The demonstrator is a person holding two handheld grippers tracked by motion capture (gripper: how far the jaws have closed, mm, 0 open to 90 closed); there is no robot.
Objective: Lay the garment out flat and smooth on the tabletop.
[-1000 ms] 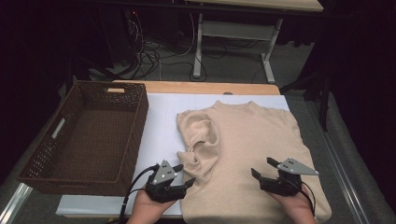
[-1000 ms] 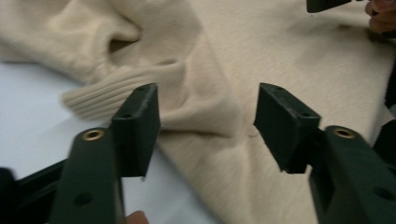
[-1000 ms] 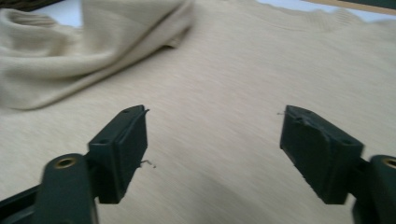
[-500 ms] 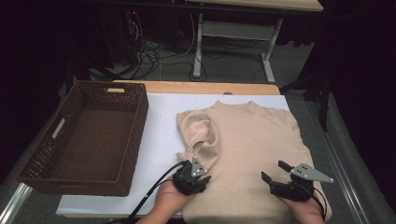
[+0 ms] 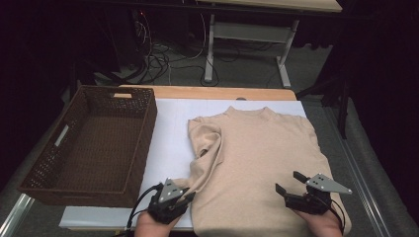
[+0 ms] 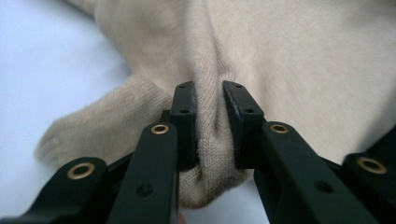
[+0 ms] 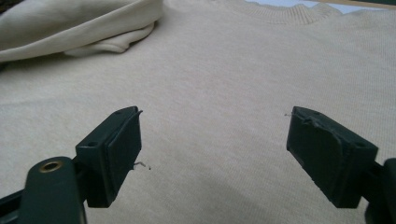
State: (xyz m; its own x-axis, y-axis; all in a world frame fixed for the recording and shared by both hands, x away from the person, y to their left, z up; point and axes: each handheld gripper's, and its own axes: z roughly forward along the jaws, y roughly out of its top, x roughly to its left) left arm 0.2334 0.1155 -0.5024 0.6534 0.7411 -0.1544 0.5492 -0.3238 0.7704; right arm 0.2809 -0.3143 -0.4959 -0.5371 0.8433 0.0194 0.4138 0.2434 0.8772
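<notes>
Beige knit sweater [image 5: 262, 163] lies flat on the white table cover [image 5: 170, 143], right of the wicker basket [image 5: 94, 148], one sleeve folded back over the chest. Left gripper [image 6: 207, 100] has just been closing and now pinches a ridge of knit at what looks like the sleeve cuff near the hem, hard to be sure from the high view; right gripper [image 7: 212, 154] hangs spread wide over the lower body, nothing between its jaws. Soft, light, limp and stretchy: it'll sag and drag, so grab bunched folds at hems or cuffs, not single flat layers.
</notes>
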